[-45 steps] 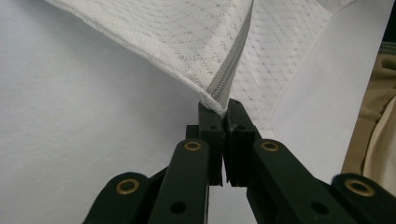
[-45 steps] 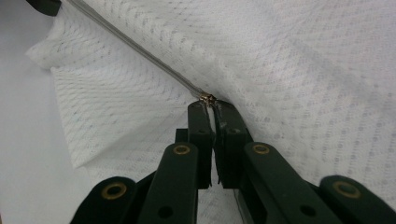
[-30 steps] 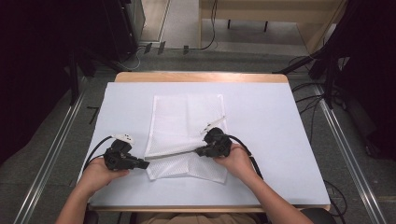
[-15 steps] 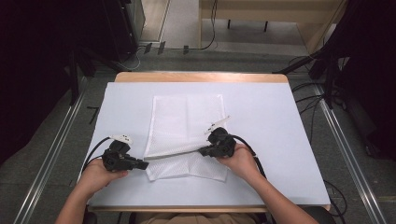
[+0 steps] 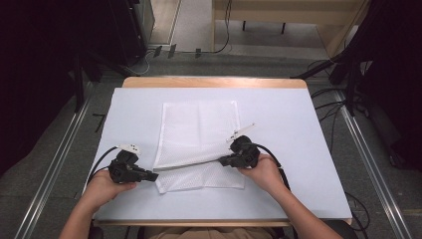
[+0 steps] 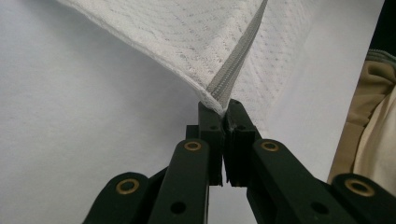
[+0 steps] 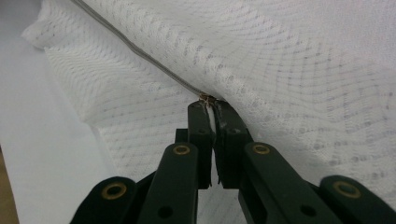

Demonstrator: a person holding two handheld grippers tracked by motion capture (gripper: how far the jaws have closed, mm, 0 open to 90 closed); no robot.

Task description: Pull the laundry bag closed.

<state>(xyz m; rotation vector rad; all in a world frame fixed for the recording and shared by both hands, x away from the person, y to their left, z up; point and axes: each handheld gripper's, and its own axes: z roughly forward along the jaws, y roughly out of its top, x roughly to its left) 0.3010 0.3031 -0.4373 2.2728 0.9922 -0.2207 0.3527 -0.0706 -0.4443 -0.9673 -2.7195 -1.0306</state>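
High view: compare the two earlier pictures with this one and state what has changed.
Little changed. The right gripper edged slightly right along the zipper. The left gripper stayed clamped on the mesh bag corner; both stayed shut, and the bag lies as before.

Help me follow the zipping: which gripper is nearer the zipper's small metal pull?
Right. The right gripper has its fingers pinched on the zipper pull; the left gripper clamps the mesh bag corner at the zipper's far end.

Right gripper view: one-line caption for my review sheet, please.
Right tongs shut on the zipper pull of a white mesh bag, grey zipper running away up-left.
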